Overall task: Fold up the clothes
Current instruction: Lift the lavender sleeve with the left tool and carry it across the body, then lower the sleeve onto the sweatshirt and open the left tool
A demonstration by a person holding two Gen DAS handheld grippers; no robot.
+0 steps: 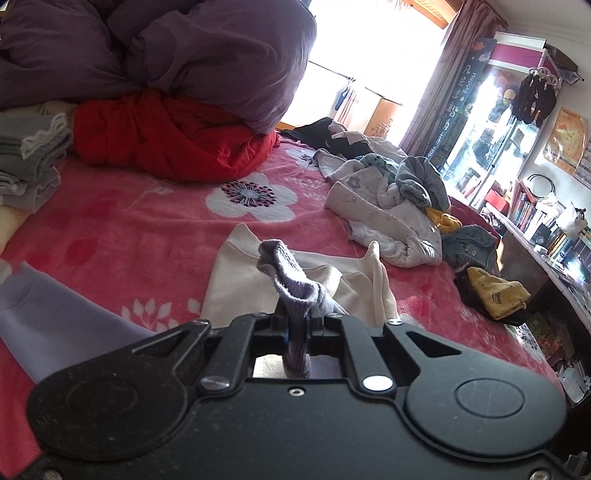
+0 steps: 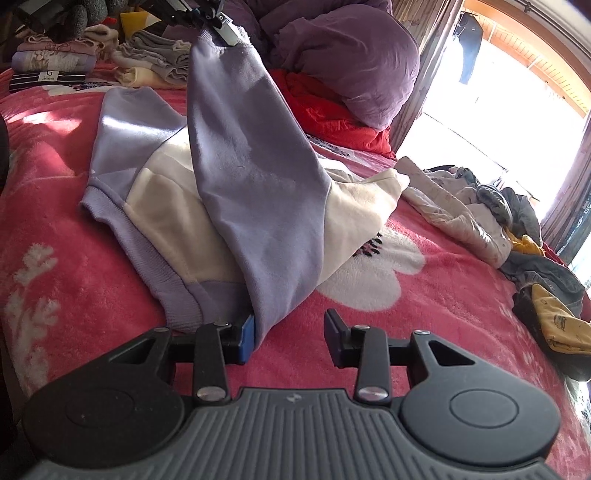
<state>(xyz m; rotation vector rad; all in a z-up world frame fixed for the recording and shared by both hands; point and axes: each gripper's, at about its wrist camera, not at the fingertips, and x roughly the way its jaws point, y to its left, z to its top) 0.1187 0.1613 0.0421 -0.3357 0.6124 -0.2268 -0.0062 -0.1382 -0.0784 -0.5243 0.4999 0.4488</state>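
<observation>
A lilac-and-cream fleece sweatshirt (image 2: 177,192) lies spread on the pink plush bedspread with white flowers (image 2: 424,314), and everything else sits around it. The left gripper (image 1: 297,317) has its jaws pinched tight on the ribbed lilac cuff (image 1: 291,284) of one sleeve; the knit bunches up above the closed black fingers. From the right wrist camera, that same gripper (image 2: 225,31) shows at the top of the view, lifting the long lilac sleeve (image 2: 251,158) so it hangs steeply down across the sweatshirt's cream body to the bedspread. The right gripper (image 2: 290,336) sits low at the near edge of the sweatshirt with its jaws part-way apart and nothing pressed between them; its blue-padded left finger (image 2: 246,341) is against the hanging sleeve's lower end, while the other finger stands clear over bare bedspread. The ribbed lilac hem (image 2: 162,273) of the sweatshirt lies flat to the left of that finger. Beyond the sweatshirt are a red quilt (image 2: 332,110) under a bulky purple duvet (image 2: 343,62). To its far left stand stacks of folded clothes (image 2: 147,59). To its right sprawls a heap of unfolded pale, grey and yellow garments (image 2: 491,218).
</observation>
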